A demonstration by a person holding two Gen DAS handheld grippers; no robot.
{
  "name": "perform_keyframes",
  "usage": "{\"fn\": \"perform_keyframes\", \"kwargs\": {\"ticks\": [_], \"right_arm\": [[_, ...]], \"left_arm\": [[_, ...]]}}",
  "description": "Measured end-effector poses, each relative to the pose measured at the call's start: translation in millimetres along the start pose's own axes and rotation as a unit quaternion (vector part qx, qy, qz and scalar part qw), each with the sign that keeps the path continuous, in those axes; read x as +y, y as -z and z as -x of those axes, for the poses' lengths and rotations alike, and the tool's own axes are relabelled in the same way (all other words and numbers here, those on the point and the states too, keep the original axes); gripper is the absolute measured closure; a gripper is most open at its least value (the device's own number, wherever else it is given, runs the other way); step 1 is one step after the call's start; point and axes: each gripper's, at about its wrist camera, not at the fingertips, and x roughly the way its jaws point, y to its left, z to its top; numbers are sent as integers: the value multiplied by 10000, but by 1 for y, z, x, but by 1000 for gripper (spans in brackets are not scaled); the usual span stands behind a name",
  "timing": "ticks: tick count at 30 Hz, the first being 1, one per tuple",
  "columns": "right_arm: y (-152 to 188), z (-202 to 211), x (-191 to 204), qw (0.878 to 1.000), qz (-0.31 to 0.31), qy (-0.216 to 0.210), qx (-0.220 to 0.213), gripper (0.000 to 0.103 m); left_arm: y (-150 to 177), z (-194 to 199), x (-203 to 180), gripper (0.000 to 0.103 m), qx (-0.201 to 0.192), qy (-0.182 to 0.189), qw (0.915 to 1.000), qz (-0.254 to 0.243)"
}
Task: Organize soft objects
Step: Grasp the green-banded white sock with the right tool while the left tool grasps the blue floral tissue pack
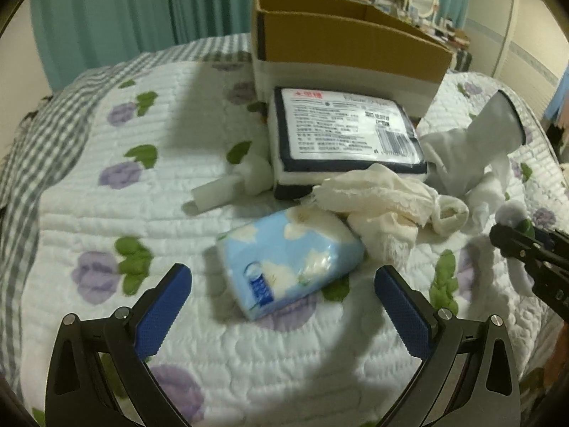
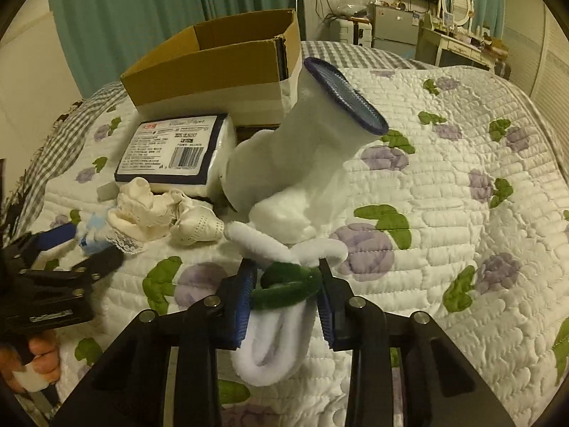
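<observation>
Right now the left tongs (image 1: pixel 282 286) stand spread wide, their blue pads on either side of a light blue plastic-wrapped tissue pack with white clouds (image 1: pixel 290 261) that lies tilted on the quilted white bedspread with purple flowers and green leaves (image 1: pixel 106 213); the pads are apart from the pack and nothing is gripped. The right tongs (image 2: pixel 286 286) are clenched on a fluffy white bundle bound with a dark green fuzzy band (image 2: pixel 284 286), which bulges out below and above the pads.

Just past the tissue pack sits a crumpled cream lace cloth (image 1: pixel 384 195), touching the pack's far corner. Behind that cloth lies a flat white packet with a dark navy border and a printed barcode label (image 1: pixel 346 131), its near edge partly under the cloth. To the packet's left a small white tube-like item (image 1: pixel 227 185) rests on the bedspread. To its right a white sock with a dark blue cuff (image 2: pixel 313 149) stands up tall, cuff opening tilted up and to the right, just beyond the right tongs. At the back, touching the packet's far side, stands an open brown cardboard box with a white lower band (image 1: pixel 341 46). Teal curtains (image 1: pixel 124 10) hang behind the bed, and a dresser with an oval mirror (image 2: pixel 457 1) stands in the far corner.
</observation>
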Motion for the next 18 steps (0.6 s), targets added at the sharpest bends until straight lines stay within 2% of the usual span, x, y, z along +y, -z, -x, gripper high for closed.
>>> {"fn": "perform_keyframes", "kwargs": {"ticks": [6, 8, 13, 18], "right_arm": [[-3, -1, 4, 10000, 51, -65, -37, 71], [-3, -2, 4, 10000, 62, -59, -31, 71], [-2, -2, 4, 9999, 64, -77, -46, 71], [0, 4, 7, 9999, 101, -70, -112, 71]], "left_arm": [[-12, -23, 8, 0, 89, 213, 9997, 100], [-10, -28, 8, 12, 107, 292, 9995, 66], [-6, -21, 8, 17, 32, 437, 9990, -74], [5, 2, 4, 17, -92, 333, 9991, -249]]}}
